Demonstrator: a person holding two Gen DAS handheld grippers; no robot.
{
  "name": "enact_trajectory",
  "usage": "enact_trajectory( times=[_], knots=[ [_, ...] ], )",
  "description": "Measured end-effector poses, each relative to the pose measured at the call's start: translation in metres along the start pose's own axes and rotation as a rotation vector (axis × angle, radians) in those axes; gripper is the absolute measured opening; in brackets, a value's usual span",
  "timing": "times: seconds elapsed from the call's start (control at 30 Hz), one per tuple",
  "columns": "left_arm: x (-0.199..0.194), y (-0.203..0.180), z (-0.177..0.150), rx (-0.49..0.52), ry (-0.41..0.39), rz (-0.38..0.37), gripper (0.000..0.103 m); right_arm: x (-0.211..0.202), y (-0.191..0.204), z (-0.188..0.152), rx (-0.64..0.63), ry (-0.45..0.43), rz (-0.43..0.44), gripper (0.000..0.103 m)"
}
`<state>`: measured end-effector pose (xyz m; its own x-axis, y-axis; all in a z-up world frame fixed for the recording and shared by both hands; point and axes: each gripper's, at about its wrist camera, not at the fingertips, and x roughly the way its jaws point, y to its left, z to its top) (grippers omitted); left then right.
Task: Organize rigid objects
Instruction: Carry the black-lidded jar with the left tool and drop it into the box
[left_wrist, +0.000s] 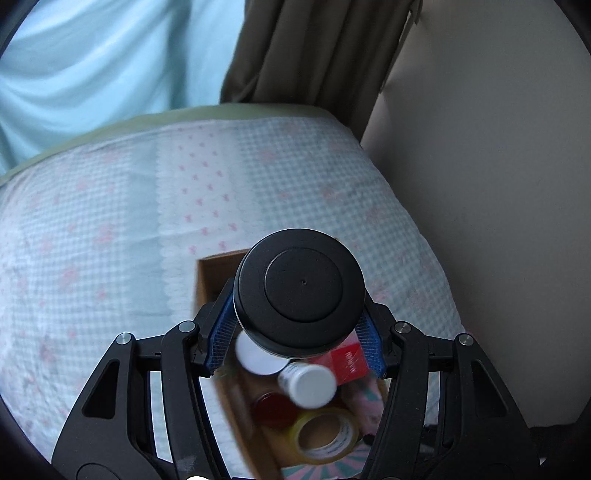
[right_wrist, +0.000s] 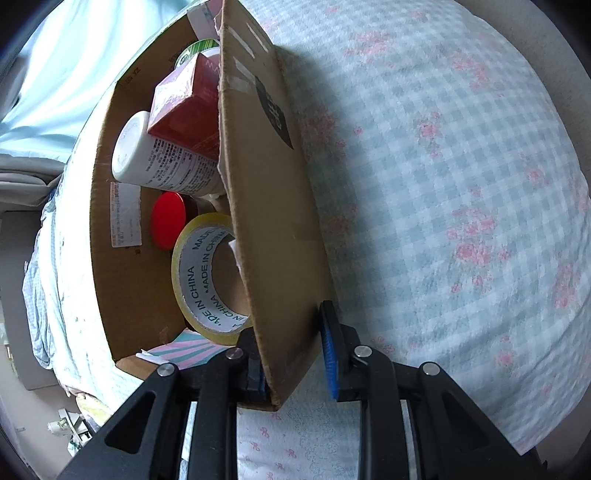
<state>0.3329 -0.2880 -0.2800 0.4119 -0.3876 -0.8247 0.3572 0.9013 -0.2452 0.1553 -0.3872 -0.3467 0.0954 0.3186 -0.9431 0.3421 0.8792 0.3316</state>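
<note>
The left gripper (left_wrist: 301, 328) clamps a black-lidded jar (left_wrist: 301, 284) above the cardboard box (left_wrist: 207, 273). Only the right wrist view shows the right gripper (right_wrist: 295, 354) pinching the box's wall (right_wrist: 266, 192), with the tape roll (right_wrist: 207, 280), red lid (right_wrist: 168, 219), white bottle (right_wrist: 155, 158) and red carton (right_wrist: 184, 107) inside. Beyond the box, the checked bedspread (right_wrist: 461, 184) lies open.

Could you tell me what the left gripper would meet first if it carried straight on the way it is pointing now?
The left gripper is shut on a black-lidded jar above the open cardboard box. Straight on, the jar would probably first meet the items inside, likely the white-capped bottle or red carton; depth is unclear.
</note>
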Motion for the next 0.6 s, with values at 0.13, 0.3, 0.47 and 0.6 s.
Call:
enact_trajectory(
  times=[0.13, 0.3, 0.47, 0.6],
  knots=[
    [0.047, -0.014, -0.002, -0.003, 0.076, -0.011, 0.055, 0.004, -0.001, 0.0, -0.02, 0.011, -0.004, 0.022],
    [0.091, -0.025, -0.016, 0.004, 0.179, -0.019, 0.055, 0.005, 0.005, -0.001, -0.03, 0.02, -0.008, 0.022],
    [0.118, -0.028, -0.027, 0.009, 0.279, -0.028, 0.055, 0.006, 0.008, 0.003, -0.032, 0.022, -0.01, 0.022],
    [0.127, -0.032, -0.029, 0.051, 0.33, 0.002, 0.055, 0.008, 0.006, 0.003, -0.037, 0.02, -0.012, 0.022]
  ],
)
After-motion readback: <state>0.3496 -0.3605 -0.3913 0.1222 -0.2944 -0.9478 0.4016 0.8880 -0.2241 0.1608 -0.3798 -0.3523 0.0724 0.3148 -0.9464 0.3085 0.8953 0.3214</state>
